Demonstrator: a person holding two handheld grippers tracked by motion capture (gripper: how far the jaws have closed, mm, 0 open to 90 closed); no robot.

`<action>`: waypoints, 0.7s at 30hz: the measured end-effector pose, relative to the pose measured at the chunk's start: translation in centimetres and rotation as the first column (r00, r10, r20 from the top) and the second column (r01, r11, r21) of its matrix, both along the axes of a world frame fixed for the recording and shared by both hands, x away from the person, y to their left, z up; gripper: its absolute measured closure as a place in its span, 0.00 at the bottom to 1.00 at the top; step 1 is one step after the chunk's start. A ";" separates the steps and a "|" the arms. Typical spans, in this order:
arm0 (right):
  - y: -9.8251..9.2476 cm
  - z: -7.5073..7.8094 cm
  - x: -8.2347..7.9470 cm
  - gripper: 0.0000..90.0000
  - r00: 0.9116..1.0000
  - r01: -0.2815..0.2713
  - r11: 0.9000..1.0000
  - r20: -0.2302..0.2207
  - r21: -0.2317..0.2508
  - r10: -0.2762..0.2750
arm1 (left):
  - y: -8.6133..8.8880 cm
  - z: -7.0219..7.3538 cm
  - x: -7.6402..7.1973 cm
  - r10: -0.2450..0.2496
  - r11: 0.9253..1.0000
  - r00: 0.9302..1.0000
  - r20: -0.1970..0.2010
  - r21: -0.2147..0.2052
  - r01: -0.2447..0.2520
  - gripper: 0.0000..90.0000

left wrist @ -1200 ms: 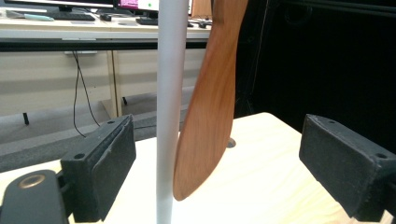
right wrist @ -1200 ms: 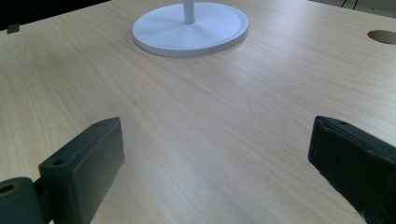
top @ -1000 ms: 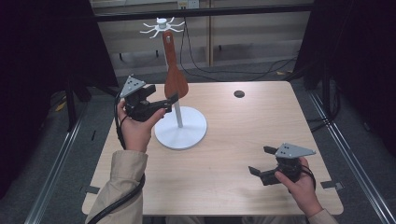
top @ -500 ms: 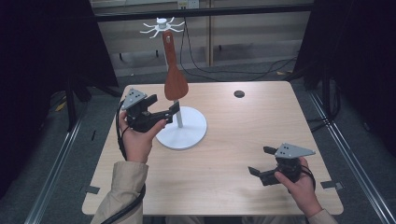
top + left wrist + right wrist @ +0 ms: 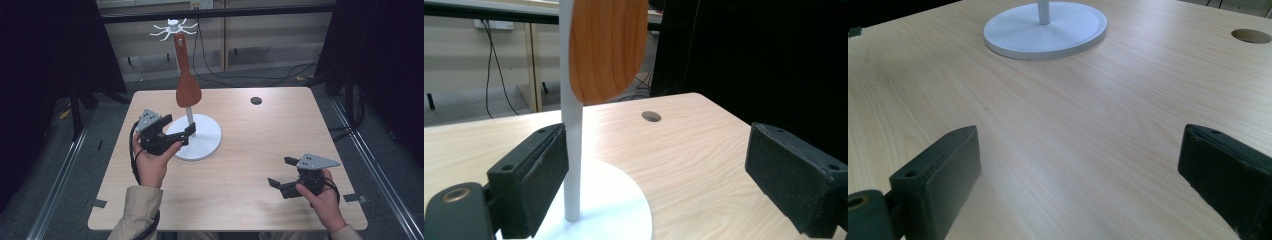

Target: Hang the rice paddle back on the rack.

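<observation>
High view: wooden spatula (image 5: 188,80) hangs from a hook at the top of the white stand (image 5: 196,137), blade down, upright beside the pole. So hanging looks done, I'd judge; what's left is backing off. Your left gripper (image 5: 176,136) sits low over the stand's base w/ fingers apart, nothing held, blade well above it. Your right gripper (image 5: 283,174) rests near the counter (image 5: 260,135) front-right corner, fingers apart, empty, well apart from the stand. Lots of bare counter btwn the two; small round hole (image 5: 256,100) far back, out of the way.

Left gripper view: pole (image 5: 572,150) just beside the left pad, can't tell if touching. Spatula blade (image 5: 607,47) hangs above and past the fingers (image 5: 791,180). Pull straight back, don't bump the pole or the spatula may swing off.

Right gripper view: fingers (image 5: 943,175) wide apart over bare wood, stand base (image 5: 1045,29) far ahead, hole (image 5: 1250,35) at upper right. Free room all round; counter edge close behind you.
</observation>
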State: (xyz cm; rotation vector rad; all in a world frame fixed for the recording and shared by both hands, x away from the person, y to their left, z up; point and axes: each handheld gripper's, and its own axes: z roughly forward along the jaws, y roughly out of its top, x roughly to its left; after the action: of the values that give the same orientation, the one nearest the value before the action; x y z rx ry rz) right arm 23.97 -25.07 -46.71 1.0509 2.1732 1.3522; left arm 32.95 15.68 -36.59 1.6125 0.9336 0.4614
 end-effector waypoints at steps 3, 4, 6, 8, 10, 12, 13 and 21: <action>-0.1 0.0 -0.2 0.04 1.000 0.005 1.000 -0.005 0.007 -0.005 | -0.2 -0.8 -0.5 -0.007 1.000 1.000 -0.004 -0.008 0.007 0.12; -0.1 0.0 -0.2 0.04 1.000 0.007 1.000 -0.001 0.007 -0.007 | -0.3 -1.0 -0.7 -0.001 1.000 1.000 -0.006 -0.010 0.001 0.12; -0.1 0.1 -0.3 0.04 1.000 0.009 1.000 -0.004 0.012 -0.009 | -0.2 -1.4 -0.9 -0.012 1.000 1.000 -0.005 -0.016 0.012 0.12; -0.2 0.1 -0.5 0.04 1.000 0.008 1.000 -0.002 0.011 -0.008 | -0.3 -1.8 -1.2 -0.014 1.000 1.000 -0.007 -0.017 0.013 0.12; -0.2 0.1 -0.6 0.04 1.000 0.011 1.000 -0.001 0.000 -0.011 | -0.3 -2.2 -1.5 -0.010 1.000 1.000 -0.008 -0.022 0.010 0.12; -0.3 0.0 -0.8 0.04 1.000 0.012 1.000 -0.003 -0.001 -0.012 | -0.3 -2.8 -1.7 -0.013 1.000 1.000 -0.011 -0.019 0.013 0.12; -0.3 0.0 -0.8 0.04 1.000 0.011 1.000 -0.002 0.000 -0.011 | -0.3 -3.0 -1.9 -0.010 1.000 1.000 -0.015 -0.026 0.010 0.12; -0.5 0.0 -1.1 0.04 1.000 0.016 1.000 -0.004 0.004 -0.016 | -0.1 -5.3 -2.7 -0.016 1.000 0.999 -0.028 -0.012 0.015 0.12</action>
State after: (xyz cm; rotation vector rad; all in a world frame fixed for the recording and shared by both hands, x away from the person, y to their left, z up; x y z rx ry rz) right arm 22.86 -25.54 -46.67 1.0711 2.1619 1.3487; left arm 30.20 15.54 -41.92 1.6180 0.9430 0.4225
